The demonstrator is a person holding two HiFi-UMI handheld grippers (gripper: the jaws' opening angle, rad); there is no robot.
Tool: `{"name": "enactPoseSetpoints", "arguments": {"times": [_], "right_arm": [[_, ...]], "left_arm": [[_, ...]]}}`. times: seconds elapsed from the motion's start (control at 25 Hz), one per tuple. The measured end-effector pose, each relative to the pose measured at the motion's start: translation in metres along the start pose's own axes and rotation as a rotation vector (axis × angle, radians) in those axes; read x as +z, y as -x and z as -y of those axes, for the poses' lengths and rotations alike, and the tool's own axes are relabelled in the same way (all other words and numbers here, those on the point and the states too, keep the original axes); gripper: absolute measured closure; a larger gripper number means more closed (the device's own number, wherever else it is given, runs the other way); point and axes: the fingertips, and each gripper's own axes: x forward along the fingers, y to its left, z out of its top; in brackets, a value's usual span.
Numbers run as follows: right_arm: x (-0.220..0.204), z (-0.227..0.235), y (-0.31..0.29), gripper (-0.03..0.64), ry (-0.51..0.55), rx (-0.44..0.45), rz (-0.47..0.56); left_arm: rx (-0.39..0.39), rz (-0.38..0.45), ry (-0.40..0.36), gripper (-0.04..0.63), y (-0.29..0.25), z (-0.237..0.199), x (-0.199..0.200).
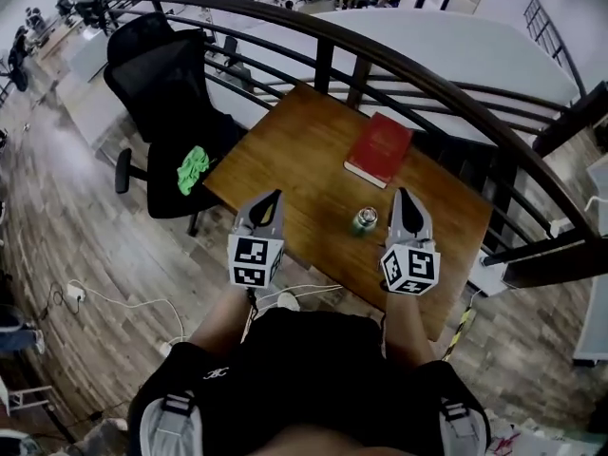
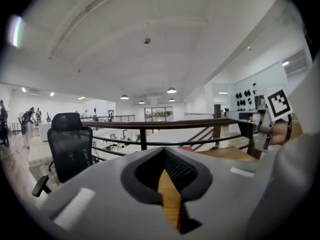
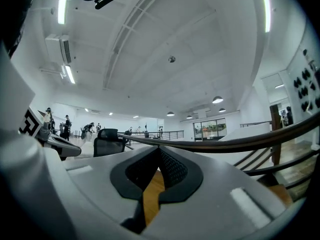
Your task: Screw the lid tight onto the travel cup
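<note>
While holding left tool [image 1: 276, 196] and right tool [image 1: 404, 192] clenched and empty beside the cup [image 1: 365, 222], yet to start twisting.

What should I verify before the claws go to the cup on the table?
1. Cup stands upright on the table: ok.
2. Left claw open for a grasp: not ok, shut and empty.
3. Right claw open: not ok, also shut and empty.
4. Book lies apart from the cup: ok.
5. Lid on the cup, and how tight: cannot tell.
</note>
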Motion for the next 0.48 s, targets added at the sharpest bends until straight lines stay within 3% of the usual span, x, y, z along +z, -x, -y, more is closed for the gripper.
{"name": "enactPoseSetpoints", "arguments": {"times": [0.2, 0.48], "right_arm": [[-0.004, 0.015, 0.007, 0.614, 0.002, -0.11, -0.011], [-0.009, 0.051, 0.018, 0.614, 0.014, -0.169, -0.033]], "left_arm": [[-0.106, -0.011, 0.01, 0.543, -0.027, -0.007, -0.005], [-0.217, -0.011, 0.054, 0.543, -0.061, -0.005, 0.001]]}}
